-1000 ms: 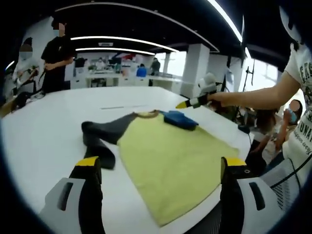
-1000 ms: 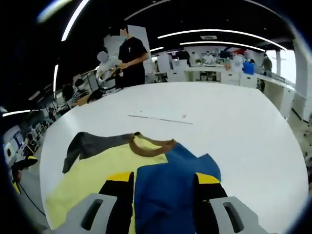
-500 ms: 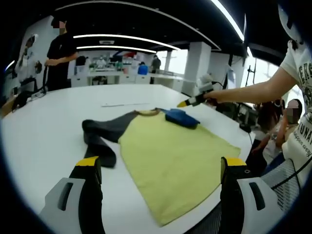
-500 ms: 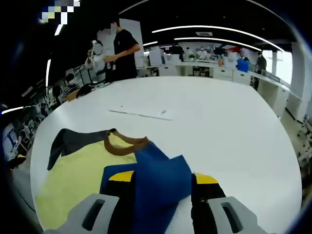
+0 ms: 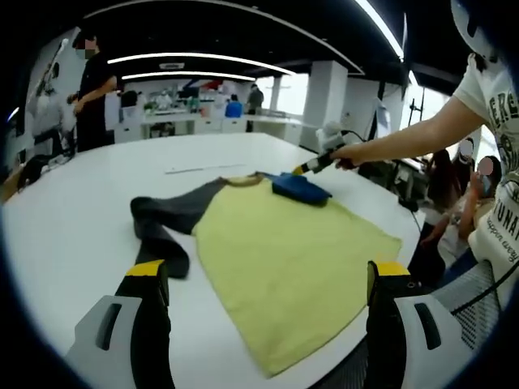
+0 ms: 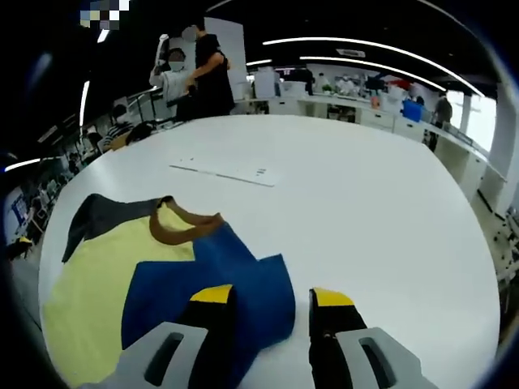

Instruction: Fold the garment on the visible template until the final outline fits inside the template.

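Mid-fold on a white counter (image 5: 73, 219): the yellow garment (image 5: 284, 259) lies flat, grey sleeve (image 5: 162, 223) trailing at 9 o'clock, blue sleeve (image 6: 211, 292) laid over the shoulder near the brown collar (image 6: 182, 227). Right gripper (image 6: 272, 301), jaws narrow w/ a gap, sits at the blue sleeve's edge; one jaw overlaps the cloth, a hold can't be confirmed. Left gripper (image 5: 263, 279) hangs wide, nothing btwn jaws. Risk: the hem lies at the counter's near edge, so a careless tug could drag it off. No template outline is discernible, so fit can't be judged.
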The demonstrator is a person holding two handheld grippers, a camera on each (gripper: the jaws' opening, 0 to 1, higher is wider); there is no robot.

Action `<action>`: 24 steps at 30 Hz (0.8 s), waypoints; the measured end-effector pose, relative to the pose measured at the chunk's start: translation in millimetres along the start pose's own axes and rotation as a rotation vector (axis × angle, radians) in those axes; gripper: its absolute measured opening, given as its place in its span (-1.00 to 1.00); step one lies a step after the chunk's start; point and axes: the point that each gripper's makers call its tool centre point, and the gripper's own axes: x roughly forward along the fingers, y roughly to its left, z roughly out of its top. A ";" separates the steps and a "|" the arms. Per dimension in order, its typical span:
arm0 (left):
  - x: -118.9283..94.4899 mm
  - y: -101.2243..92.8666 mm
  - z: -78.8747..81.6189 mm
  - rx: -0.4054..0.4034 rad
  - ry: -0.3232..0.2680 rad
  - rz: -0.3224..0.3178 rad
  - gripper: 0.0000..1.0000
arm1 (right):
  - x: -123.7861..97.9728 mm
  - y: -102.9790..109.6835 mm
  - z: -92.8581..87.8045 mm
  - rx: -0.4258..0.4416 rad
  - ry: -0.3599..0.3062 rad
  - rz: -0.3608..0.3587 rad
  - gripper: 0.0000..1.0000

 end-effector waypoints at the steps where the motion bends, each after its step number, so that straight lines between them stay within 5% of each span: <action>1: 0.4 0.4 0.2 -0.003 -0.001 0.002 0.98 | 1.2 -0.3 -0.8 -0.001 0.001 0.001 -0.38; 10: 0.5 0.3 0.8 -0.004 0.003 -0.008 0.98 | 0.0 0.3 -6.5 -0.034 0.029 -0.001 -0.53; 20: -2.5 2.8 2.0 -0.004 -0.008 -0.012 0.98 | -0.2 -1.5 -5.6 -0.101 0.055 -0.014 -1.00; 24: -3.1 2.0 3.3 -0.006 -0.016 -0.014 0.98 | -3.1 -0.6 -1.0 -0.144 0.051 -0.012 -1.00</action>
